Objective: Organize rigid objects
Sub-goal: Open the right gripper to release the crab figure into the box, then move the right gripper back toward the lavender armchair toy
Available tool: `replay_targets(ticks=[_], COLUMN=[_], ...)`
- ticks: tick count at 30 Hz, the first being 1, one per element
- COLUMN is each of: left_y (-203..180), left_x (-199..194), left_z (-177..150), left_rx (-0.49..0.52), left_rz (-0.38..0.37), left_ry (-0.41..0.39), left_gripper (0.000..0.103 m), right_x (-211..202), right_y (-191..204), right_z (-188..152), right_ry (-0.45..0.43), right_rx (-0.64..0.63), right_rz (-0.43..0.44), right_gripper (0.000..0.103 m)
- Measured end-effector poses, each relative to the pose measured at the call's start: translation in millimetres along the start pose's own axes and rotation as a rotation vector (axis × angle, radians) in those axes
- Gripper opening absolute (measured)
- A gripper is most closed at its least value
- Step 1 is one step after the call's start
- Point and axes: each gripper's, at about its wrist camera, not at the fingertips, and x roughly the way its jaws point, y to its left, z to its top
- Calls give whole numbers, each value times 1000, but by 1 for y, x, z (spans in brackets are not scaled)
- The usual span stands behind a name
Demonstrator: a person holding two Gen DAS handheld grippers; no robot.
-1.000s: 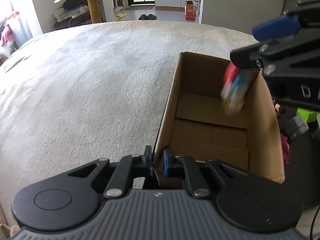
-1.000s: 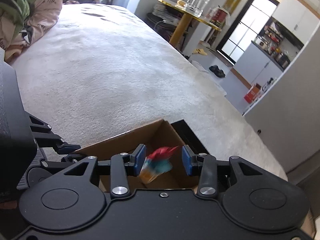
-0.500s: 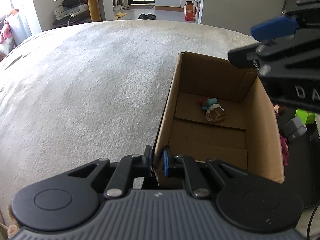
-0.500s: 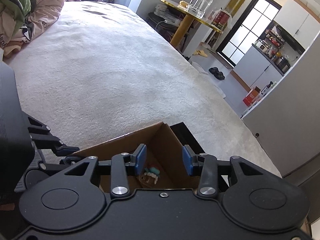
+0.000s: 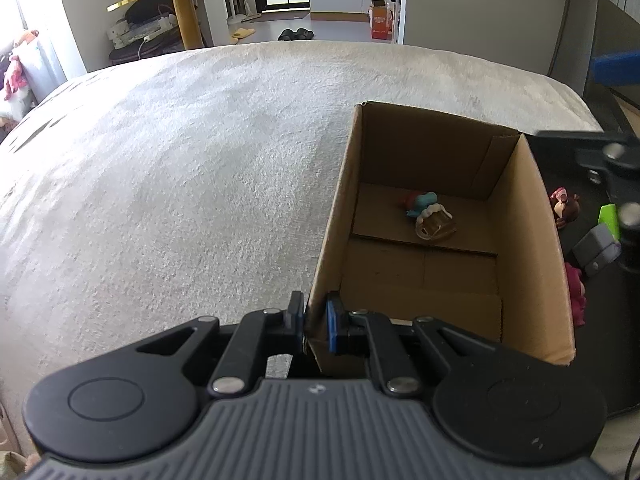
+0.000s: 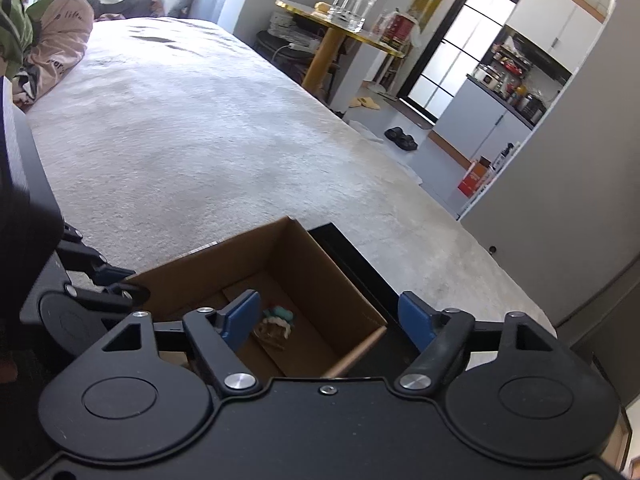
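Note:
An open cardboard box (image 5: 544, 240) (image 6: 320, 272) stands at the edge of a white carpet. On its floor lies a small toy figure (image 5: 426, 214) (image 6: 276, 325) with red, teal and tan parts. My left gripper (image 5: 314, 322) is shut on the box's near wall, one pad inside and one outside. My right gripper (image 6: 328, 316) hovers above the box, its jaws opening with nothing between them; the toy shows far below the gap. In the left wrist view the right gripper's blue fingertip (image 5: 616, 66) and black body sit at the right edge.
Small toys (image 5: 564, 208) and a grey block (image 5: 598, 250) lie on a dark surface right of the box. The white carpet (image 5: 180, 184) spreads left. A gold round table (image 6: 340, 32) with jars, slippers (image 6: 400, 138) and a kitchen doorway stand beyond.
The toy left my right gripper, fell and now lies on the box floor. The right jaws have spread wide and that gripper drew away to the right. The left gripper kept its grip.

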Motion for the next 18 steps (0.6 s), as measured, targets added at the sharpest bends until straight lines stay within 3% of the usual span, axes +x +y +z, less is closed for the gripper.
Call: replay_targets(ticks=[18], left_y=[-12], left_x=[-2], left_z=[0], left_rx=[44], left_rz=[55], left_ry=[-2], left_gripper=[11], right_x=[-15], right_y=[-33], right_z=[-69], right_ry=[52], right_rx=[214], right_rz=[-6], right_gripper=[82])
